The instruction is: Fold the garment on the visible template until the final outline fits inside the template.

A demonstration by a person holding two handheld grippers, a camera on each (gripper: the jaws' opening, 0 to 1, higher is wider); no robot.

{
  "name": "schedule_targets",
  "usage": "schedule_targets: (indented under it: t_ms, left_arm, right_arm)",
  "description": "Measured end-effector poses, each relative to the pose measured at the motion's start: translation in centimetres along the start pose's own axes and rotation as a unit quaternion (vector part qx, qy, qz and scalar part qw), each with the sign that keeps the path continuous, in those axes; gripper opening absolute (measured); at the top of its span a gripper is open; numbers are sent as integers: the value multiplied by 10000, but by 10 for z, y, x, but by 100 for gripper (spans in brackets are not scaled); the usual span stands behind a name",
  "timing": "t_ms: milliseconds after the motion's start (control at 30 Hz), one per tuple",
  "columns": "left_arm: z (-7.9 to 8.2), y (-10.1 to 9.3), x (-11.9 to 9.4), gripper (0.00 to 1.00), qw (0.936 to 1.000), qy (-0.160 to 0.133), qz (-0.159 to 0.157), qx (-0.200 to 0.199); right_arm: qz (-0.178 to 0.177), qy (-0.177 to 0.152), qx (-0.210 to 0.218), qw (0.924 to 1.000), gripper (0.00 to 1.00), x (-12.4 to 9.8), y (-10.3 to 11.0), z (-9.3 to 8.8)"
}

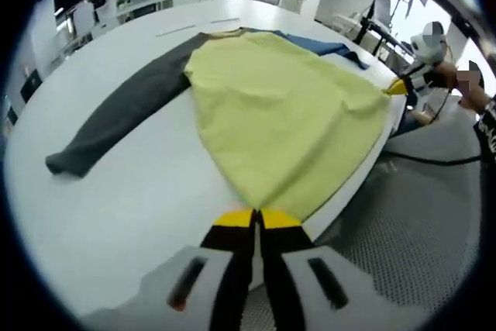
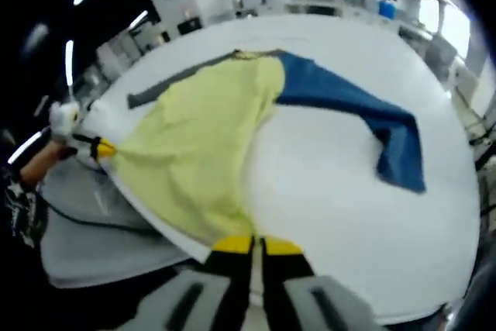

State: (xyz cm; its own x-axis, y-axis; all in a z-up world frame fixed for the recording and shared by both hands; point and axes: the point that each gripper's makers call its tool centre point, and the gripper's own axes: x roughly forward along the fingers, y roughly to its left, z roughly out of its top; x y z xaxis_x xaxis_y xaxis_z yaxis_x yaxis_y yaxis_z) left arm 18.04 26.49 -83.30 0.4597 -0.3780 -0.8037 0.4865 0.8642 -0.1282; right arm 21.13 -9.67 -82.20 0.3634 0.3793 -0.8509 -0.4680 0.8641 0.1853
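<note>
Both tongs are clamped on the hem of the garment at the near edge of the white table. The left gripper has its yellow tips pinched together on the yellow cloth, and the right gripper does the same at the other corner. Past the tips the yellow body spreads flat; farther out lie a grey sleeve and a blue sleeve.

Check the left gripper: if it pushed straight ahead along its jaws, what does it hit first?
The left gripper is already at the hem of the garment's yellow body, jaws closed on or against that edge. Straight on it would run into more of that yellow cloth lying on the white table. Whether cloth is truly pinched is unclear.
</note>
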Motion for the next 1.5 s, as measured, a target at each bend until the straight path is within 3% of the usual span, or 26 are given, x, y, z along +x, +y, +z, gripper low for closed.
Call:
schedule_targets:
  t_ms: [100, 300, 600, 700, 867, 967, 1100, 1333, 1500]
  left_arm:
    - [-3, -1, 0, 0, 10000, 44, 14, 38]
    - [-8, 0, 0, 0, 9999, 117, 41, 5]
    - [-6, 0, 1, 1, 9999, 70, 47, -71]
    - [0, 3, -1, 11, 9999, -107, 101, 4]
    - [26, 3, -8, 36, 9973, -723, 68, -131]
    - [29, 12, -10, 48, 9965, -754, 295, 181]
    - [35, 13, -12, 59, 9951, -957, 233, 106]
    - [47, 17, -15, 74, 9913, -1306, 153, 35]
    - [50, 19, -14, 80, 9909, -1346, 43, 7]
  right_arm:
    - [-146, 26, -15, 9999, 0, 2, 3, -6]
    - [-232, -29, 517, 9984, 0, 4, 3, -17]
    - [-163, -96, 339, 9992, 1, 6, 3, -16]
    - [-206, -158, 244, 9994, 10, 4, -1, -10]
    - [-302, -375, 76, 9988, 26, -2, -10, 11]
    - [-319, -509, -133, 9981, 34, 2, -18, 27]
    - [-244, -642, -169, 9975, 38, 2, -19, 46]
    - [-46, -974, -55, 9952, 36, 17, -26, 89]
    - [98, -1026, 42, 9947, 32, 30, -28, 109]
